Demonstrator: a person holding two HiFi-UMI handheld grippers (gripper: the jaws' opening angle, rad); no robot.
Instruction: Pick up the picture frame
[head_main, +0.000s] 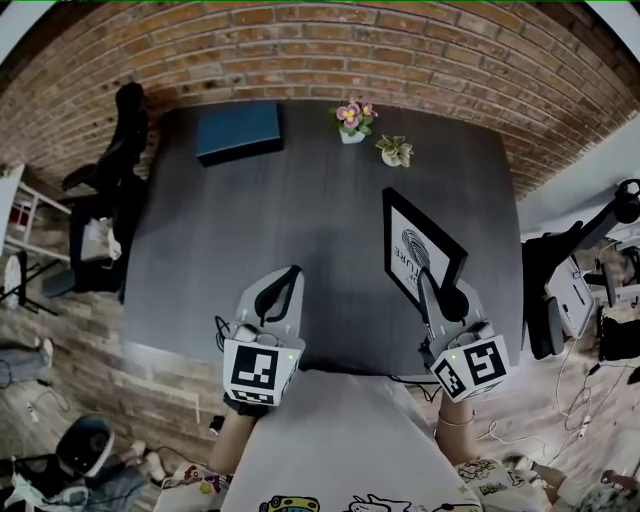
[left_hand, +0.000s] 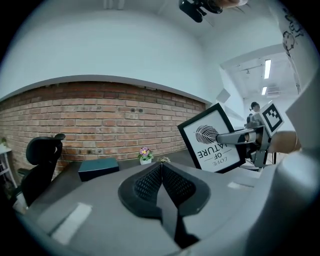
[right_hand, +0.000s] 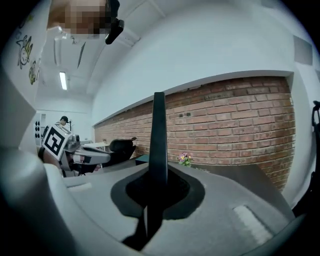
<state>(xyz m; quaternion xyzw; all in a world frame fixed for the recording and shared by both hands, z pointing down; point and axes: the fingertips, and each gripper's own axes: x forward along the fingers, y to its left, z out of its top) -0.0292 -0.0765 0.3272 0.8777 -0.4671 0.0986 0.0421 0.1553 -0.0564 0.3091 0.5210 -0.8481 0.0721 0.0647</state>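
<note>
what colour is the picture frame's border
Black. The picture frame shows best in the left gripper view.

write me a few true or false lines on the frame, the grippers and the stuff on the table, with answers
1. The right gripper is clamped on the picture frame. True.
2. The picture frame lies flat on the table. False: it stands tilted on edge in the right gripper's grip.
3. The left gripper is shut with nothing between its jaws. True.
4. The blue box sits right beside the picture frame. False: it is at the table's far left corner, near the brick wall.
5. No plants are on the table. False: a pot of pink flowers and a small plant stand near its far edge.
</note>
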